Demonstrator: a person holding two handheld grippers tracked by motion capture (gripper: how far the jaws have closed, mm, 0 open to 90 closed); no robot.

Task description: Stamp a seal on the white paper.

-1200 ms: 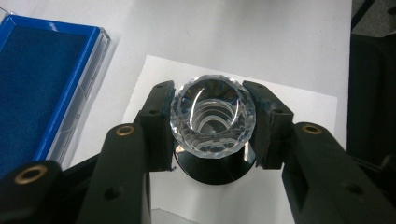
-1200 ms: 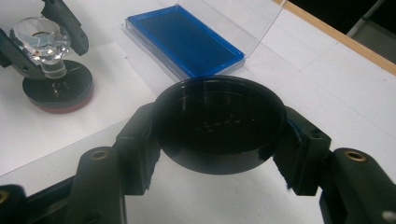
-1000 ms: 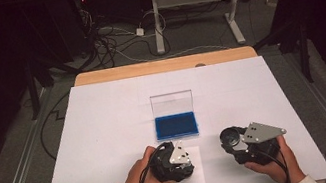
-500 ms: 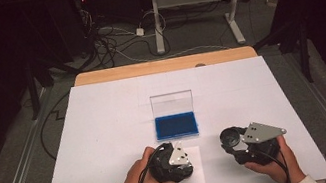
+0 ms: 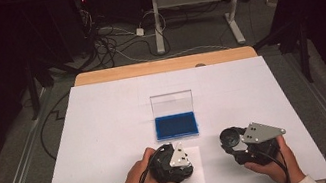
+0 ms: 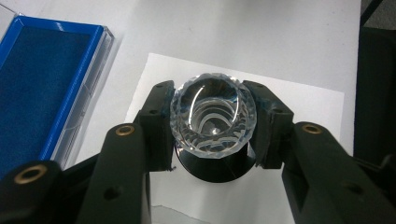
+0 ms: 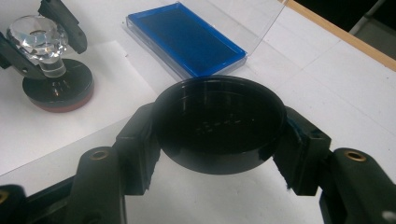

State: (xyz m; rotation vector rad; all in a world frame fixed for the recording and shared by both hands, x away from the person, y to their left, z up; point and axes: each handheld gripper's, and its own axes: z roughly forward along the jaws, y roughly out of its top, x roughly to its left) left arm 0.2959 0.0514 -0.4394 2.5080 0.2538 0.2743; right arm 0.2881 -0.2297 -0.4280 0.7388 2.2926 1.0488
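Left gripper (image 6: 212, 128), lower centre: jaws clamped on faceted crystal knob (image 6: 213, 115) of stamp standing on paper sheet (image 6: 299, 107). Right gripper (image 7: 217, 140), lower right: jaws clamped on black round cap (image 7: 219, 122). Blue case (image 5: 175, 125), mid-counter, open.

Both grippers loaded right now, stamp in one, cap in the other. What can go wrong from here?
1. The left gripper pinches the stamp by its faceted glass knob; that slick, rounded surface might slip or twist.
2. The stamp's base rests on the paper; any drag may smear ink there.
3. The right gripper holds the black cap by its rim, so it could tilt out when moved toward the open ink pad.
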